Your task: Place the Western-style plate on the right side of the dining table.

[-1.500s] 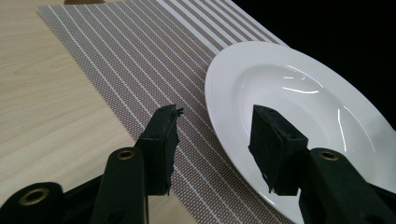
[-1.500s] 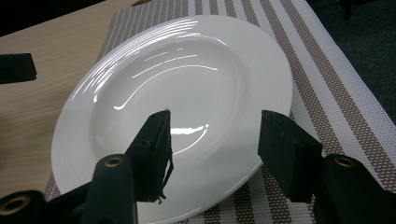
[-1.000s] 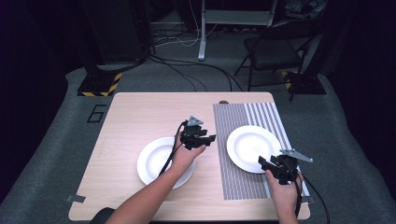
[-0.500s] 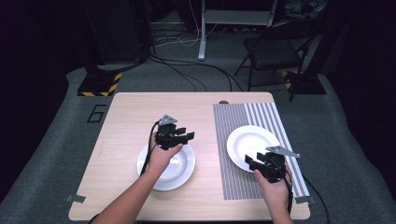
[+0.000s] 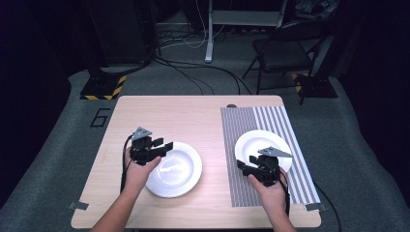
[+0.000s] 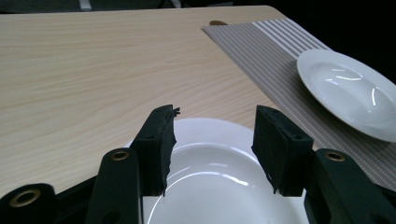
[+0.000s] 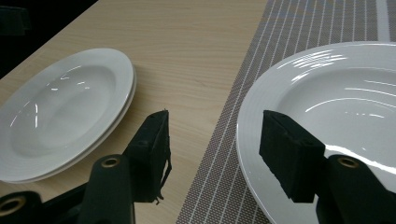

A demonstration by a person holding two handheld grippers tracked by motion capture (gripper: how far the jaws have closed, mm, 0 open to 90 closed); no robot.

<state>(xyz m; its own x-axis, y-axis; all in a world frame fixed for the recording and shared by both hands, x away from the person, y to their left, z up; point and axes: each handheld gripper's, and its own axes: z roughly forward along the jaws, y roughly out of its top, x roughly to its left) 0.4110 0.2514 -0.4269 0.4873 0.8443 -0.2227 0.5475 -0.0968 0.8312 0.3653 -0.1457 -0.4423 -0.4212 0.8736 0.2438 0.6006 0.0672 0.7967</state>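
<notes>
A white deep plate [image 5: 175,170] lies on the bare wood of the table [image 5: 164,116]; in the right gripper view its rim [image 7: 70,107] looks doubled, like two stacked plates. My left gripper [image 5: 166,147] hovers open over this plate's left rim, and the plate [image 6: 219,186] shows between its jaws [image 6: 215,128]. A second white plate [image 5: 263,142] rests on the striped grey placemat [image 5: 241,123]. At that plate's near-left edge my right gripper [image 5: 245,166] stands open, one jaw over the rim [image 7: 280,93] and one over the mat, nothing held [image 7: 214,135].
A small dark object [image 5: 231,105] sits at the table's far edge by the placemat. Beyond the table, on the dark floor, are a folding chair [image 5: 285,48], cables [image 5: 193,72] and a black-and-yellow stand base [image 5: 101,87]. Tape marks the table's near corners.
Both grippers have moved left. The left one went from the table's middle to the left plate's rim; the right one slid along the right plate's near edge. Both stay open.
</notes>
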